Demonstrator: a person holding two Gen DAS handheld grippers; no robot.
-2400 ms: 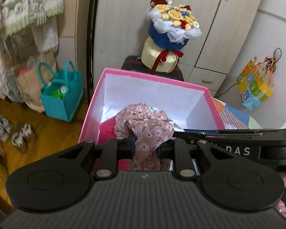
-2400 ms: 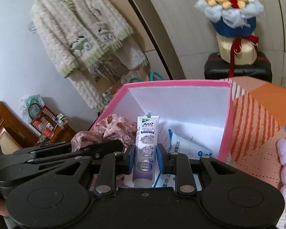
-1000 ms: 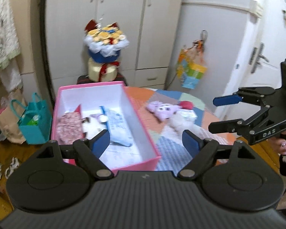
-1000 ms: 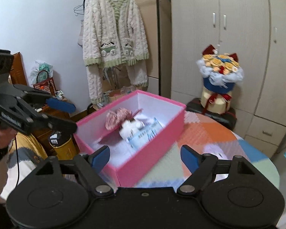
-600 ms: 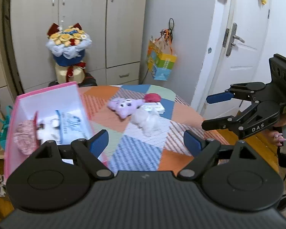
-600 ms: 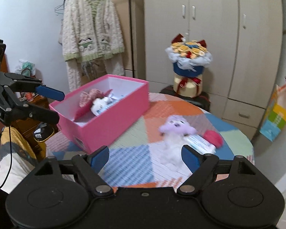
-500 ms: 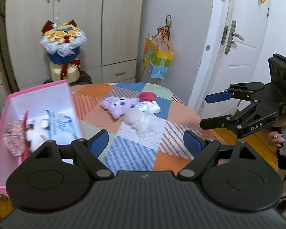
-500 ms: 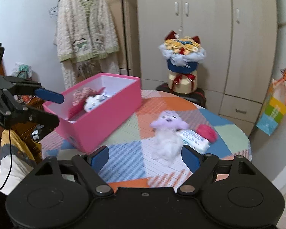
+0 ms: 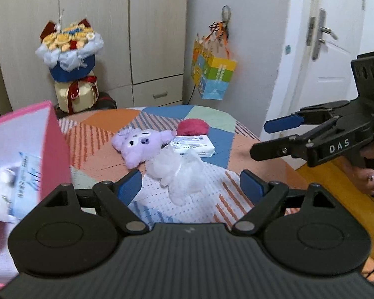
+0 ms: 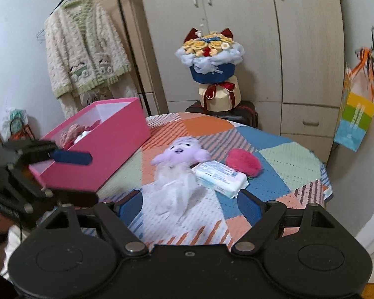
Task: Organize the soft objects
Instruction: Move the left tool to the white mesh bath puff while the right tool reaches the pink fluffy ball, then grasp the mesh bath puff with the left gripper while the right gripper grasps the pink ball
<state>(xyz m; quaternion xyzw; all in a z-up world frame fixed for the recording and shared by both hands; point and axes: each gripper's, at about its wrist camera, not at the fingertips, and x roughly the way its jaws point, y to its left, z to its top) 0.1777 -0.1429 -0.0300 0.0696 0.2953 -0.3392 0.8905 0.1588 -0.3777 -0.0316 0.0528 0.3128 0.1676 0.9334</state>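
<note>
A purple plush toy (image 9: 140,143) (image 10: 180,150), a white fluffy cloth (image 9: 179,172) (image 10: 173,189), a red pompom (image 9: 193,127) (image 10: 243,162) and a white wipes pack (image 9: 193,145) (image 10: 219,175) lie on the patchwork-covered table (image 9: 224,154). The pink box (image 9: 54,134) (image 10: 107,147) holds a floral cloth (image 10: 71,133) and packets. My left gripper (image 9: 190,186) is open and empty, above the white cloth. My right gripper (image 10: 190,205) is open and empty, near the same cloth; it also shows in the left wrist view (image 9: 274,135).
A flower bouquet (image 9: 71,67) (image 10: 212,69) stands on a black case behind the table. Wardrobe doors are behind it. A colourful gift bag (image 9: 212,76) (image 10: 355,118) hangs on the wall. A knitted cardigan (image 10: 87,59) hangs at the left. A white door (image 9: 331,39) is at the right.
Both grippers released the floral cloth and the toothpaste tube into the pink box, opened, pulled back and swung right toward the soft items on the table.
</note>
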